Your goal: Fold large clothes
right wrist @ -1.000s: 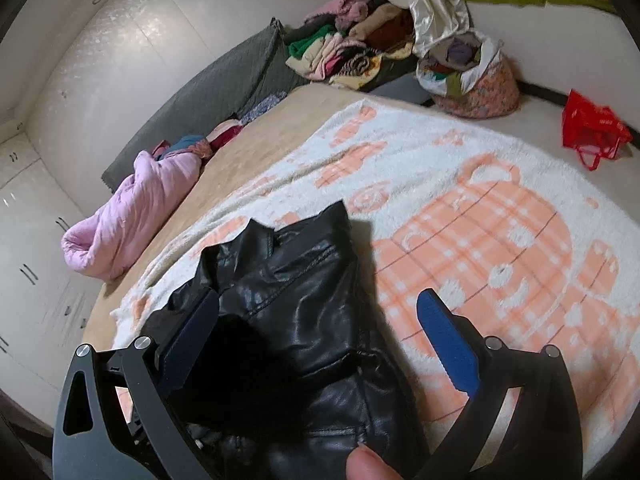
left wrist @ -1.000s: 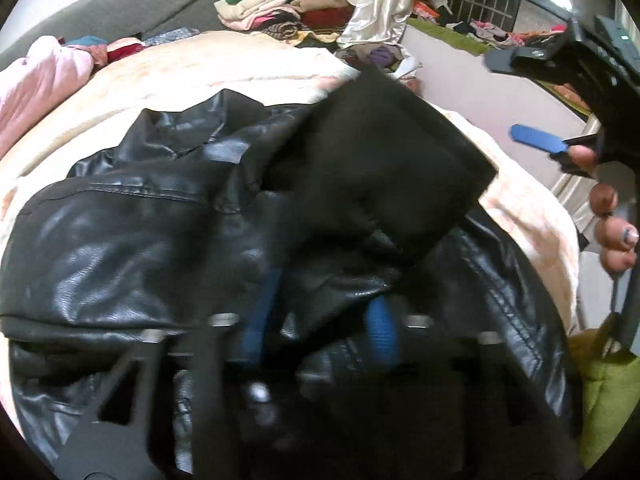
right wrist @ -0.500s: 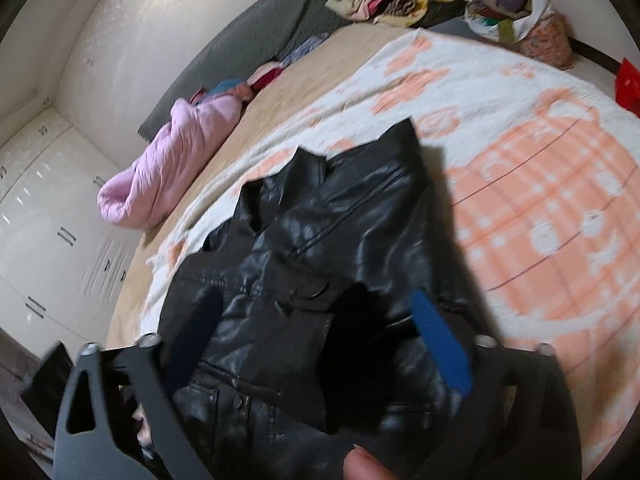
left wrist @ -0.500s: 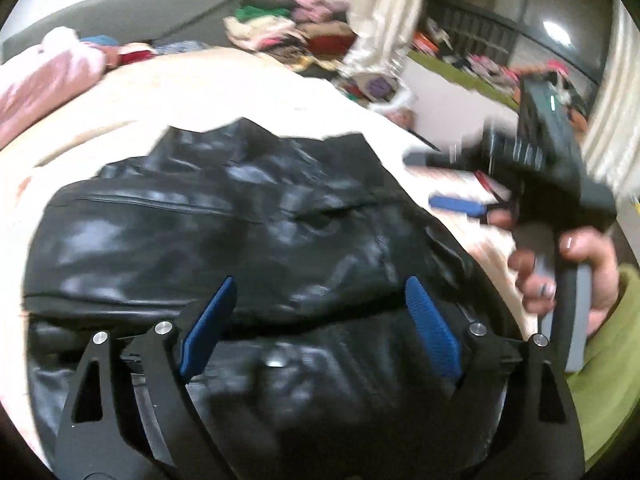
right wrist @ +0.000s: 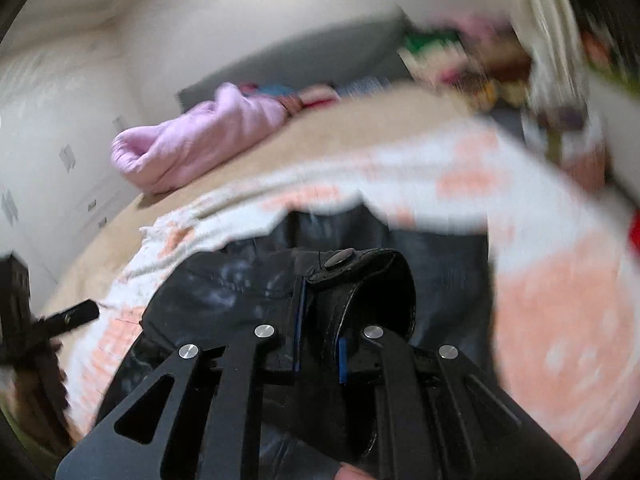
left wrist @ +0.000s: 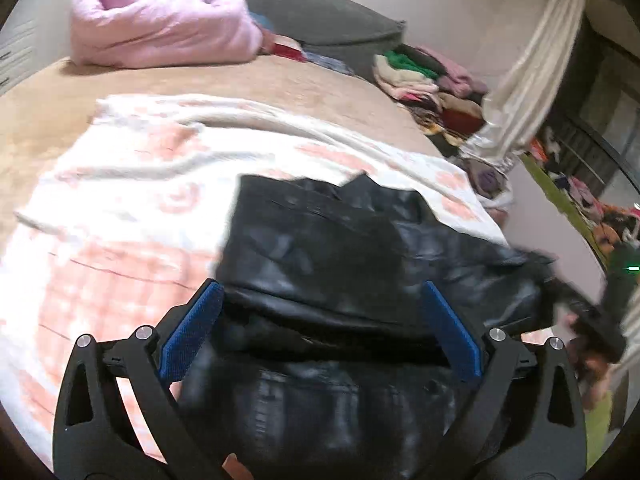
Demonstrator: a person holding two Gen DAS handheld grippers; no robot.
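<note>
A black leather jacket (left wrist: 340, 248) lies crumpled on the white and orange blanket (left wrist: 120, 240). My left gripper (left wrist: 320, 296) hovers over its near edge; its jaws are opening wide, the leather lies below them and the blue pads (left wrist: 192, 332) do not press it. In the right wrist view my right gripper (right wrist: 320, 320) is shut on a fold of the jacket (right wrist: 240, 292), just behind a strap with a snap button (right wrist: 340, 260). The right gripper (left wrist: 592, 320) shows blurred at the jacket's right end in the left wrist view. The left gripper's finger (right wrist: 68, 316) shows at the far left.
A pink rolled quilt (left wrist: 160, 28) lies at the head of the bed before a grey cushion (left wrist: 320, 16). A pile of folded clothes (left wrist: 424, 80) and a pale curtain (left wrist: 528, 72) stand at the back right. Bare tan sheet (left wrist: 60, 120) lies left of the blanket.
My left gripper let go of the jacket, opened wide and swung left and up. My right gripper came in over the jacket and shut on a fold of it.
</note>
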